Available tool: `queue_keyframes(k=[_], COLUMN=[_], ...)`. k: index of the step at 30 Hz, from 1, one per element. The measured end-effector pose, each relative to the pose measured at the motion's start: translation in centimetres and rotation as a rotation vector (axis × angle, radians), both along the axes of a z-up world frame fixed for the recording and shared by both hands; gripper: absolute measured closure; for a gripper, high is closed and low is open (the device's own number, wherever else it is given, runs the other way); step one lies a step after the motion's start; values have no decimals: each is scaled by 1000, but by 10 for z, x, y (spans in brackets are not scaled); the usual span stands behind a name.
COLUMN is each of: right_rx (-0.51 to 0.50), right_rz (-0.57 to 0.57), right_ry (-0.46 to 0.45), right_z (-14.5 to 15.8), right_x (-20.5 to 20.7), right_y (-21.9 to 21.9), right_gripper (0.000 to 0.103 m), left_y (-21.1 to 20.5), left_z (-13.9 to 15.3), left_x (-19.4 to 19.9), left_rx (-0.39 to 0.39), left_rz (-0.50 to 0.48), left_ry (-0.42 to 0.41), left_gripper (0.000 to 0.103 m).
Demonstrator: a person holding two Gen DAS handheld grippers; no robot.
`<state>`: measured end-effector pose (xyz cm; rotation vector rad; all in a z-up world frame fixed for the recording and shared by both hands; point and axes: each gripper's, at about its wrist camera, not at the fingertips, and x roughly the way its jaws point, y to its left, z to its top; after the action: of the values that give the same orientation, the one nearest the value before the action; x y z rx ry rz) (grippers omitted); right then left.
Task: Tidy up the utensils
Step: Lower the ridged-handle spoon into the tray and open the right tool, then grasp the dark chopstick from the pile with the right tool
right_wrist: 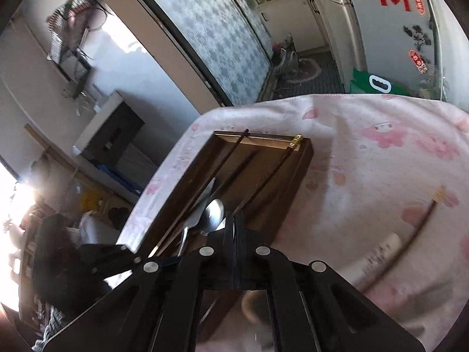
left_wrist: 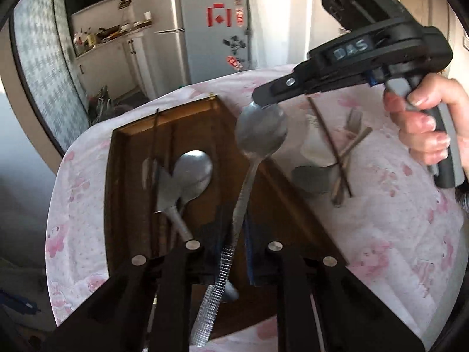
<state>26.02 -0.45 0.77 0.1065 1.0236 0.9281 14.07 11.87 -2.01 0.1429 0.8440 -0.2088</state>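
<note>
Two grippers on one spoon (left_wrist: pixel 261 129). The spoon hangs above the right part of a wooden tray (left_wrist: pixel 112 182), bowl away from the left wrist camera, handle running back toward it.

Left gripper (left_wrist: pixel 234 228): jaws nearly together, clamped on the ribbed handle, which passes on below the fingers.

Right gripper (left_wrist: pixel 262 102): comes in from the right, held by a hand (left_wrist: pixel 425 129). Its tips are pressed together and nip the far rim of the bowl. From the right wrist the jaws show no gap, only a sliver of metal between them.

Tray sits on a table under a pink-patterned cloth (left_wrist: pixel 381 234). It is split lengthwise by dividers. A second spoon (left_wrist: pixel 193 170) lies in a middle compartment, bowl away. Dark chopsticks (left_wrist: pixel 155 135) lie in the compartment left of it, one tip propped on the far rim.

On the cloth right of the tray, a loose heap: fork (left_wrist: pixel 353 123), another dark chopstick (left_wrist: pixel 325 129) lying across it, and a white spoon (left_wrist: pixel 316 143), all touching or overlapping. Blur hides the finer detail.

Fridge (left_wrist: pixel 205 29) stands beyond the table.
</note>
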Motion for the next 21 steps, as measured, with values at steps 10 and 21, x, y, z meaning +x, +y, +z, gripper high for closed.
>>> queue_keyframes(k=[10,21], right_rx=[53,67], right_rz=[-86,-90], right_ry=[-65,-91], right_z=[5,18], right_x=[-3,-40], right_y=[-4,-80], right_gripper=[75,47], left_y=[6,-14], left_z=[-13,20], left_x=[13,-11], left_rx=[-7,-35], left_rz=[32,-10], left_ry=[20,-88], left_gripper=[88,33])
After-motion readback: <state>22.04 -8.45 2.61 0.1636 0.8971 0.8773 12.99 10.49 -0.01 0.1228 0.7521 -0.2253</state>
